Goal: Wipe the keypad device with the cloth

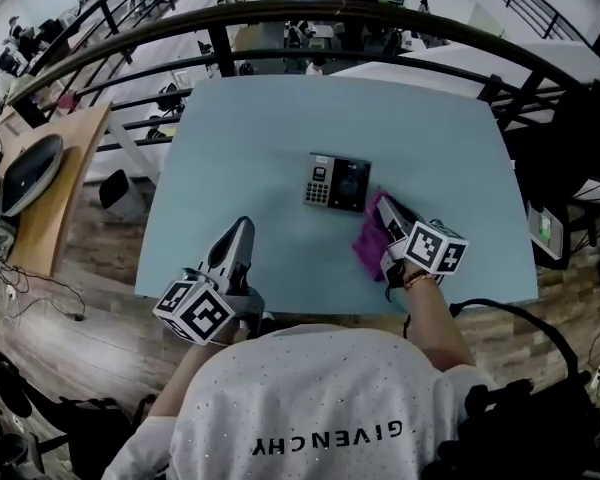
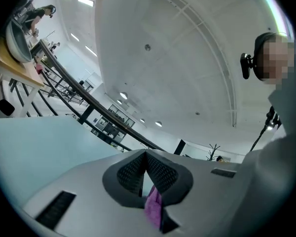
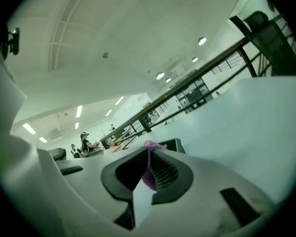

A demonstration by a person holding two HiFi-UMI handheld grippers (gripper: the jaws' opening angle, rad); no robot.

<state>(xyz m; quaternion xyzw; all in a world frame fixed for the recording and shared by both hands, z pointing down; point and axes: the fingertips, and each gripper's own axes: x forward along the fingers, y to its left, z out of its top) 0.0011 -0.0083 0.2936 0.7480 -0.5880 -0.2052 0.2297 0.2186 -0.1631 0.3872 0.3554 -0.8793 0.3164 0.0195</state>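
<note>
Purple cloth [image 1: 368, 240] pinched by right gripper [image 3: 149, 151] fingers [image 3: 168, 174].

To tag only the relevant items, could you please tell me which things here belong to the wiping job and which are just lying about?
Job: black and grey keypad device; purple cloth, clamped in the right gripper; light blue table under them.
Just about: wooden side desk; black metal railing; small green-lit device beyond the table's right edge.
</note>
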